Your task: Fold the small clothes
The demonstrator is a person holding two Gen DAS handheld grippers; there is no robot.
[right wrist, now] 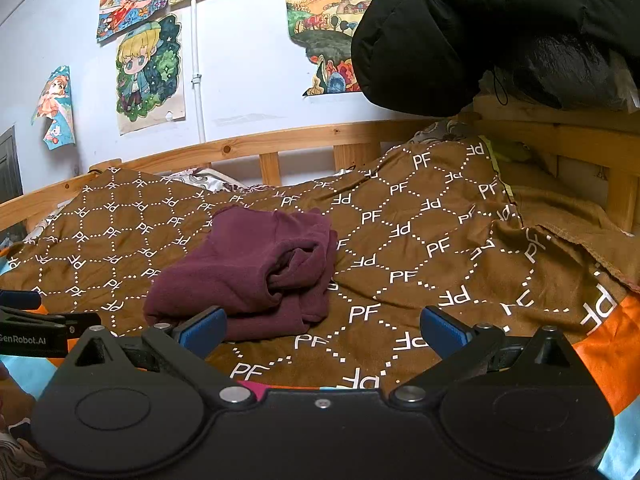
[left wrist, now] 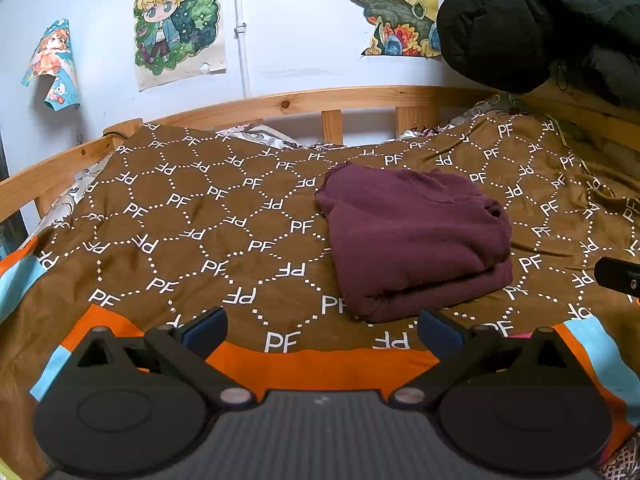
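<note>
while the maroon garment (left wrist: 416, 240) sits folded on the brown blanket (left wrist: 192, 216) (pf print all over), left gripper (left wrist: 322, 330) and right gripper (right wrist: 323, 330) both hang spread apart, holding nothing.

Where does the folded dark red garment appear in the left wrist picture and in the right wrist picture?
Left wrist: the maroon garment lies right of centre on the brown blanket.
Right wrist: the maroon garment lies left of centre, just beyond the left blue finger pad.
Shared landmark: the blond cartoon poster on the wall.
</note>
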